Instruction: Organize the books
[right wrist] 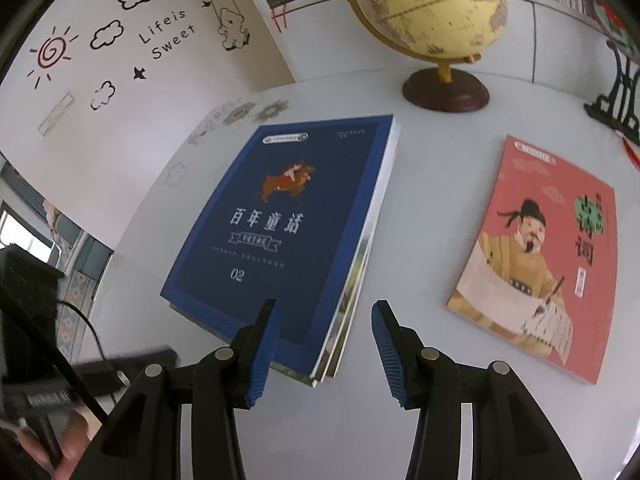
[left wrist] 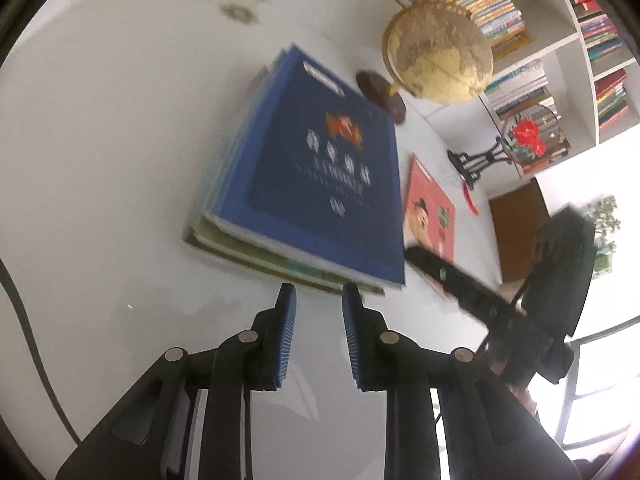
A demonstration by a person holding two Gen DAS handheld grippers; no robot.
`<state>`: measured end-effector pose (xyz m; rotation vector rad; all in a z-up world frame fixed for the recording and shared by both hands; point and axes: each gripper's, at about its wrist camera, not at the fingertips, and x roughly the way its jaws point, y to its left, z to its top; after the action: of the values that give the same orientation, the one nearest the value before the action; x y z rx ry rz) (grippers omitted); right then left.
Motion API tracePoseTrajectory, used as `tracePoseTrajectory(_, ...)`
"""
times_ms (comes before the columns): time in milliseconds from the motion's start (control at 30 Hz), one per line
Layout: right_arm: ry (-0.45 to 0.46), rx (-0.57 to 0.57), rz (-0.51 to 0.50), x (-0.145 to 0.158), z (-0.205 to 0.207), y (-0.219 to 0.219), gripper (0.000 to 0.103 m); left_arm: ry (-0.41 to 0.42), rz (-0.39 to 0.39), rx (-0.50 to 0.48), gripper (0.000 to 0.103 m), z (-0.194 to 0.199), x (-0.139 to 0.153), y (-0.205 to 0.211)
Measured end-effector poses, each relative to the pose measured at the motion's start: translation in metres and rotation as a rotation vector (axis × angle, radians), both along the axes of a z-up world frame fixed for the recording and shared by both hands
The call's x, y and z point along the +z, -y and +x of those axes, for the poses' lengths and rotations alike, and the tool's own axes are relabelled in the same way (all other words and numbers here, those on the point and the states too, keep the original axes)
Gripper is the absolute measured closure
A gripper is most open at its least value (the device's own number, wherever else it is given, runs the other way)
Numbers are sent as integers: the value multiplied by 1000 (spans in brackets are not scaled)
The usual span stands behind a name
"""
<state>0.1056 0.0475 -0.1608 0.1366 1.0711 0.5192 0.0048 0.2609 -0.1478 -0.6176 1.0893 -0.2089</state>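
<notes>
Both grippers, left (left wrist: 319, 300) and right (right wrist: 324, 316), gape empty.
Slide pink book (right wrist: 540, 256) squarely onto blue stack (right wrist: 280, 232).

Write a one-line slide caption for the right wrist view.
Blue book tops a stack; pink book lies apart.

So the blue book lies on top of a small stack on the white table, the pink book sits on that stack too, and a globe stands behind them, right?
Not quite. The pink book is not on the stack: it lies by itself, flat on the white table, off to the side of the stack, as the right wrist view shows. The blue book does top the stack, and the globe stands behind them.
</notes>
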Motion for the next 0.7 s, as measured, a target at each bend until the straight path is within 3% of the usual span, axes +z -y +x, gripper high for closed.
tracePoseTrajectory(133,-70,-19,44,-9,-2,6,56,11,15,34,82,4,4,-11)
tracePoseTrajectory(267,-109,-35,80,-11,-7,13,56,15,35,-18,82,3,7,8)
tracePoseTrajectory(433,-124,-86,82,-6,-16,38,56,16,49,-168,82,11,7,67)
tracePoseTrajectory(500,-128,-125,74,-4,-22,60,56,17,42,-217,75,16,9,87)
tracePoseTrajectory(700,-145,-289,77,-2,-36,136,56,27,64,-380,74,52,14,169)
